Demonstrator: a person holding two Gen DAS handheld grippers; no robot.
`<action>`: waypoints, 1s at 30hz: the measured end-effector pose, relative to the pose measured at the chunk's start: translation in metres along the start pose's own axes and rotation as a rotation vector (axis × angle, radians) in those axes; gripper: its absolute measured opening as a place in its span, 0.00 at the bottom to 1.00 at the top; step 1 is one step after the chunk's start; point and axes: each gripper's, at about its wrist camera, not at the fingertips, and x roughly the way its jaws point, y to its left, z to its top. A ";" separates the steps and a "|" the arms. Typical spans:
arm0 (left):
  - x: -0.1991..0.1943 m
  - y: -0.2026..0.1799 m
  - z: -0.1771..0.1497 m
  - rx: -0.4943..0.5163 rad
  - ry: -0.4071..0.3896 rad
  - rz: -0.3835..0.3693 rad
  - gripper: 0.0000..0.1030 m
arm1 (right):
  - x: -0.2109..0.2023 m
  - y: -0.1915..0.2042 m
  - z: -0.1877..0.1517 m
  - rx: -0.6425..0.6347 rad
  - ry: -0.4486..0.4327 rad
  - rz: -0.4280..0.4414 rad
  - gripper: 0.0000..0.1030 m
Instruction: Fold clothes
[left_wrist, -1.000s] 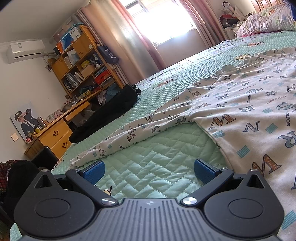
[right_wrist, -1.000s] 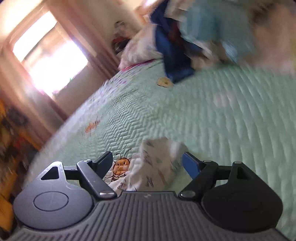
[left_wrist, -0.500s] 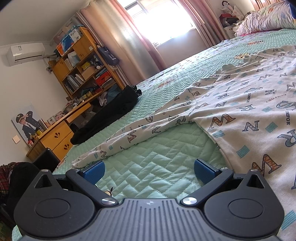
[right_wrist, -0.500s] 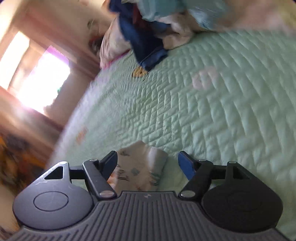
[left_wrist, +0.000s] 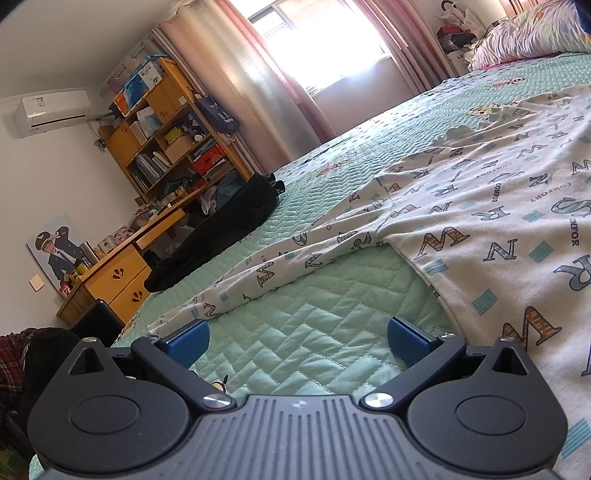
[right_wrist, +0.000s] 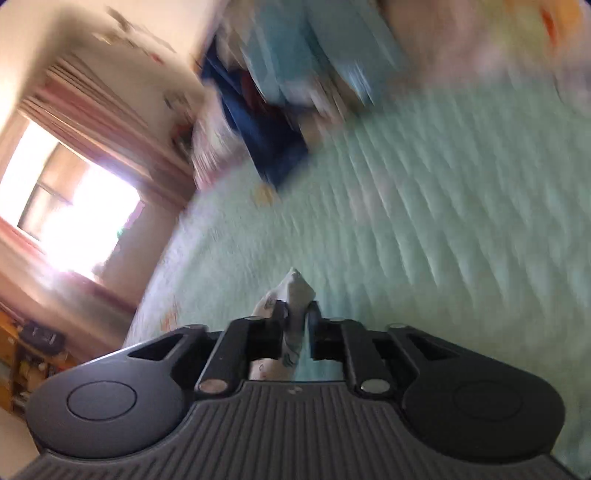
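Right gripper (right_wrist: 295, 317): the jaws, wide apart a second ago, are closing and now pinch a bunched edge of the letter-print garment (left_wrist: 480, 206), which is spread on the quilted bed (left_wrist: 314, 332); a fold can be judged ready to begin. Left gripper (left_wrist: 297, 338): spread, empty, beside the sleeve (left_wrist: 280, 266). A clothes pile (right_wrist: 295, 74) is seen ahead, blurred, and black clothing (left_wrist: 221, 229) on the bed's far edge.

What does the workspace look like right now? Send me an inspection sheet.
Surface: green quilted bedspread, bare between the left fingers.
Job's things: letter-print garment spread flat, one sleeve stretched out.
Clutter: black garment at the bed's edge; blurred clothes pile.
Grippers: left gripper open over the bedspread; right gripper closing, a fold of printed cloth pinched between its fingers.
Cables: nothing seen.
Surroundings: bookshelf, desk, curtained window.
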 end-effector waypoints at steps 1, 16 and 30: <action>0.000 0.000 0.000 0.000 0.000 0.000 0.99 | -0.004 -0.007 -0.005 0.027 0.009 0.003 0.27; -0.001 -0.002 0.000 0.004 -0.001 0.005 0.99 | 0.005 0.011 0.010 -0.043 -0.109 -0.073 0.12; 0.001 0.004 0.001 -0.021 0.010 -0.021 0.99 | -0.018 0.137 -0.190 -0.382 0.469 0.295 0.52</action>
